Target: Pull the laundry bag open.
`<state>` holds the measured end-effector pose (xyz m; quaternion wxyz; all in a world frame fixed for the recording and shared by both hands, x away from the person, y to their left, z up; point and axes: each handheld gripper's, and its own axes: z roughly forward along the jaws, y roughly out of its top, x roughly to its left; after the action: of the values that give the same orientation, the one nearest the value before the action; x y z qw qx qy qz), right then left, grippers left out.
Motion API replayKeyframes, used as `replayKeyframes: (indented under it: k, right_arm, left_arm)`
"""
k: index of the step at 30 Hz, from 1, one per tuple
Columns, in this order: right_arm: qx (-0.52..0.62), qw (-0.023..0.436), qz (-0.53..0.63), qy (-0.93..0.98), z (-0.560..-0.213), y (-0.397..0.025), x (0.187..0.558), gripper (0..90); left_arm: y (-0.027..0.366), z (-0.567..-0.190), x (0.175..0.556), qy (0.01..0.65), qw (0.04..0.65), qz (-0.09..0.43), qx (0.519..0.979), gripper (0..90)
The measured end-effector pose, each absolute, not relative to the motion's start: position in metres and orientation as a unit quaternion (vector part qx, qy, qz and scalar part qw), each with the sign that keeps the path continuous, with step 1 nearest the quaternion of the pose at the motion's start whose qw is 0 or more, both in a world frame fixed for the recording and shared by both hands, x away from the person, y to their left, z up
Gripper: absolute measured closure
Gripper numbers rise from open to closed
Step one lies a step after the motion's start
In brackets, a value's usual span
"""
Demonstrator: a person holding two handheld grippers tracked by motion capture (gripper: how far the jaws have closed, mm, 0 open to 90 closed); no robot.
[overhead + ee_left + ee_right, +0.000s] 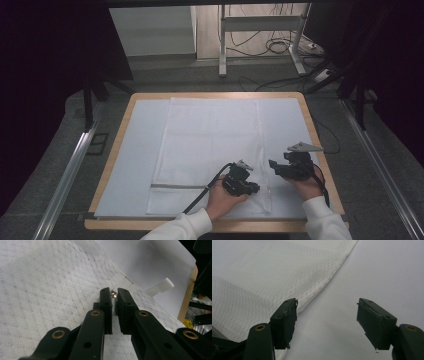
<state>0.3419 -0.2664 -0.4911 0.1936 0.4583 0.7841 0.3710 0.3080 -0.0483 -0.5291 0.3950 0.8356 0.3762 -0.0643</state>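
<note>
**Zip pull pinched at the near right corner of a mesh bag**

A white mesh bag (210,150) is laid flat on a pale sheet (135,160) that covers a wooden table (112,150). A grey zip (177,186) is seen running across the bag close to its near edge. At the right end of that line, a small metal zip pull (114,294) is caught between the tips of the left gripper (113,293), whose jaws are pressed almost together around it. In the high view this gripper (250,187) is seen low over the bag's near right corner, held in the person's left hand (222,199).

The right gripper (327,308) is held with its jaws spread wide and nothing between them. One jaw is placed over the hemmed edge of the bag, the other over the bare sheet beside it. In the high view it (274,167) is seen just right of the bag's right edge, near the left gripper but apart from it, held in the right hand (310,187).

A white plastic piece (160,286) is seen lying on the sheet beyond the bag's corner.
</note>
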Motion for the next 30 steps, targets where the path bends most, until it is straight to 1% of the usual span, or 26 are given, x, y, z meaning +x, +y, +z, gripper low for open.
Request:
replayKeyframes:
  k: [9,30]
  right_arm:
    - [0.461,0.194,0.371,0.782,-0.491,-0.269,0.342,31.4]
    - [0.467,0.199,0.370,0.778,-0.491,-0.273,0.342,31.4]
  left_arm:
    - [-0.043,-0.525,0.309,0.375,0.409,-0.079,0.828,85.8]
    - [-0.029,-0.510,0.310,0.370,0.432,-0.083,0.818,87.0]
